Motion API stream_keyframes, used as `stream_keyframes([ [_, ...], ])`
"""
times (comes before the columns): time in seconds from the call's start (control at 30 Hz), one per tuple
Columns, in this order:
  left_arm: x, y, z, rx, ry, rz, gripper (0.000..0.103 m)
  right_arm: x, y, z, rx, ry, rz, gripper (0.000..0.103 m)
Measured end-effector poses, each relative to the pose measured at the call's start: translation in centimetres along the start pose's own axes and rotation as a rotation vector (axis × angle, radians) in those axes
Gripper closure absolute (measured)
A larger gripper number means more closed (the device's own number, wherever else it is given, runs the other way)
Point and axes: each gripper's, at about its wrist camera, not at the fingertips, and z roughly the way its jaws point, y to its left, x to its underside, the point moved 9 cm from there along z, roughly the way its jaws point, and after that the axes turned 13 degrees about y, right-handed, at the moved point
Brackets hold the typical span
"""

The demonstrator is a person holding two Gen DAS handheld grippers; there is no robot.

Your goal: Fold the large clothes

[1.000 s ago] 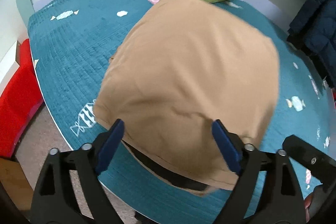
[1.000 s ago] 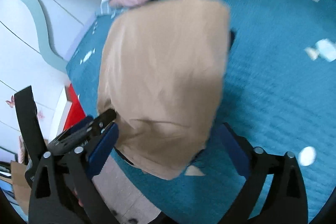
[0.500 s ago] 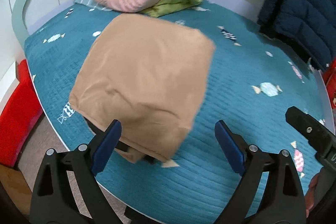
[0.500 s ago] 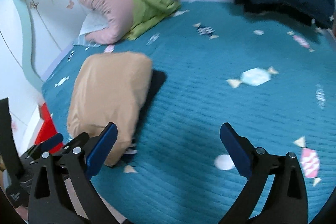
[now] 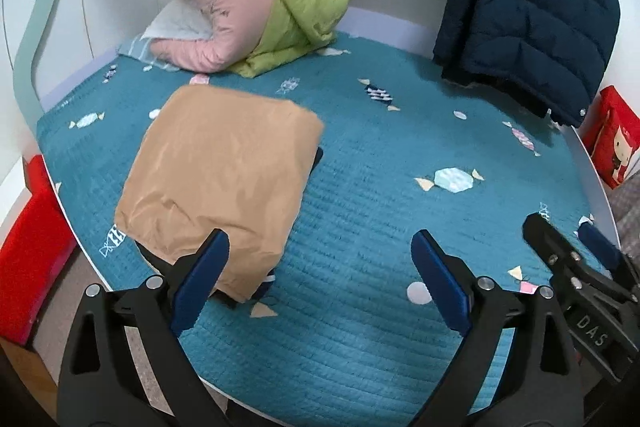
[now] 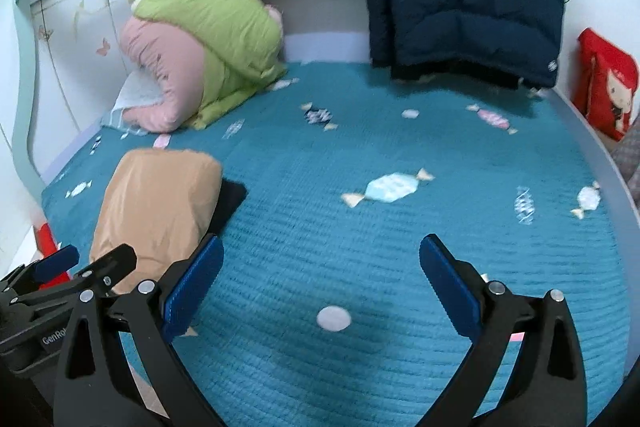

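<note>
In the left wrist view, the folded tan garment [image 5: 224, 183] lay at the left centre of the frame on the teal bedspread [image 5: 400, 155], close to the bed's near left edge, with a strip of dark fabric [image 5: 316, 157] showing from under its right side. The left gripper [image 5: 320, 279] hovered low in the frame with its blue-padded fingers [image 5: 202, 281] spread wide and holding nothing; the left finger overlapped the garment's near corner in the picture, though whether it touched the cloth could not be told. The right gripper [image 5: 576, 251] showed at the lower right of that view, apart from the garment. In the right wrist view, the right gripper [image 6: 320, 287] also stood open and empty over bare bedspread at the bottom of the frame, while the tan garment [image 6: 156, 211] sat at the lower left, with the left gripper [image 6: 76, 267] just in front of it. At the upper left of both views, a rolled pink and green quilt [image 5: 256, 3] rested on a pale pillow [image 5: 176, 23] against the wall. A navy puffer jacket [image 5: 528, 11] hung at the upper right, its hem reaching the bed, and a red cushion [image 5: 612, 143] leaned at the right edge. Candy-shaped prints [image 6: 388, 187] dotted the bedspread.
</note>
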Motion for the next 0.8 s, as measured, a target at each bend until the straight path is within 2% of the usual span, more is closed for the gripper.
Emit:
stream_keyframes([
  [0.4, 0.6, -4.6, -1.9, 0.014, -0.054, 0.084, 0.01, -0.3, -4.1, -3.7, 0.15, -0.142, 0.031, 0.008],
  [0.6, 1.1, -6.1, -2.2, 0.037, -0.068, 0.102, 0.01, 0.2, -5.6, -4.8, 0.198, -0.178, 0.027, 0.008],
  [0.8, 1.4, -6.7, -2.9, 0.029, -0.09, 0.099, 0.01, 0.9, -6.4, -5.5, 0.203, -0.209, 0.036, 0.008],
])
